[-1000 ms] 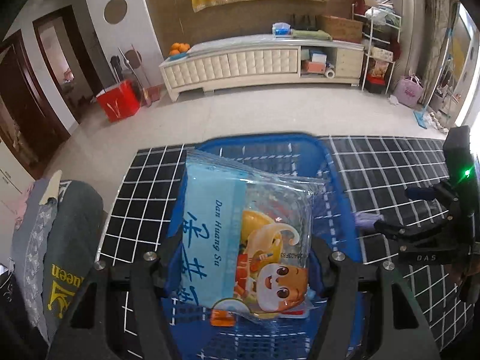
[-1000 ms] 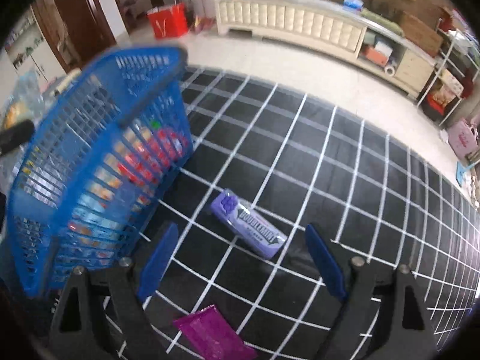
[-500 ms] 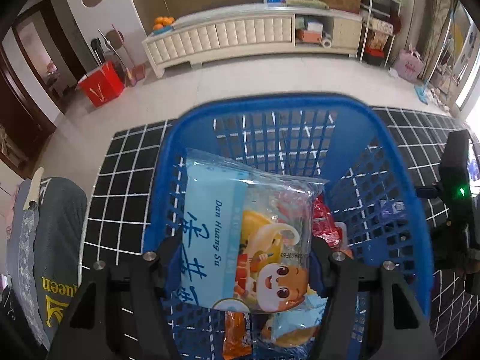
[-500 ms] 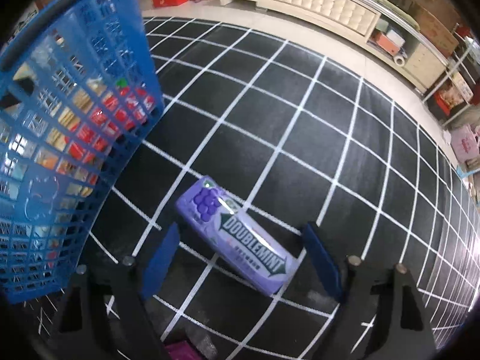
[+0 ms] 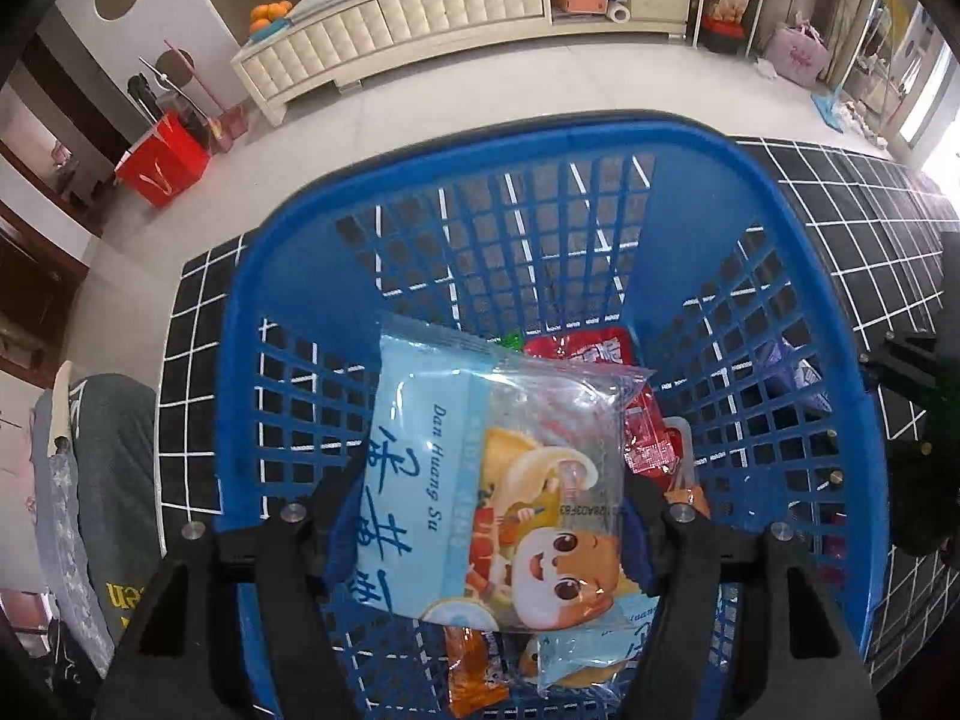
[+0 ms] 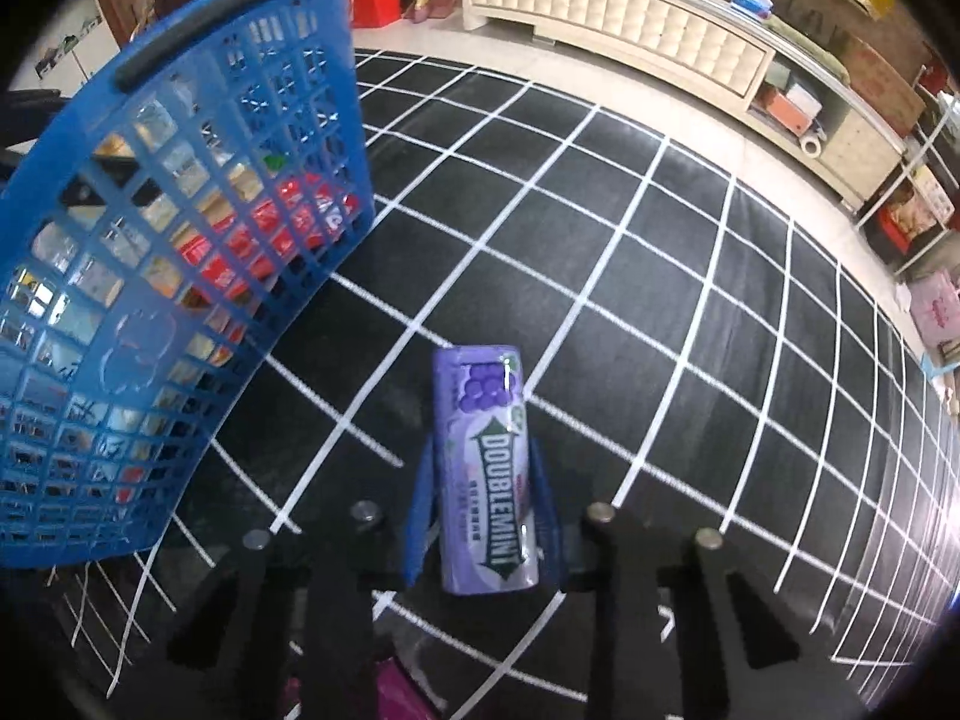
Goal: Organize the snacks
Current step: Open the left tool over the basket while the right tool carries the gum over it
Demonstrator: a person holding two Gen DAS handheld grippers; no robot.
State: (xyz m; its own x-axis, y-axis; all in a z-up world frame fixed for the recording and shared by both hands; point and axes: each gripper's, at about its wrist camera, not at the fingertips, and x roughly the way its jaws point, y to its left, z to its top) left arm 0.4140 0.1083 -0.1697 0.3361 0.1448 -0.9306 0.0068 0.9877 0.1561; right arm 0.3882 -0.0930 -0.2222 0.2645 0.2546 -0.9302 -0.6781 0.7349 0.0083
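My left gripper point(image 5: 492, 486) is shut on a light blue snack bag point(image 5: 432, 450) with a cartoon face and holds it low inside the blue basket point(image 5: 540, 132); its jaws are just easing open. Under the bag lie a red packet point(image 5: 576, 351) and an orange one point(image 5: 468, 678). My right gripper point(image 6: 483, 510) points down at the black grid mat point(image 6: 660, 300), its jaws closing on a purple Doublemint pack point(image 6: 486, 456), with the blue pads point(image 6: 420, 510) against both long sides. The basket point(image 6: 120, 360) stands just left of the pack.
A magenta packet point(image 6: 396, 696) lies on the mat under the right gripper's body. Beyond the mat are a pale floor, a long white cabinet point(image 6: 630, 18) and a red bin point(image 5: 162, 162). A grey garment point(image 5: 96, 480) lies left of the basket.
The left gripper sank with the bag from above the basket's rim down into it. The right gripper lowered onto the purple pack and its jaws came in; the pack turned in line with the fingers.
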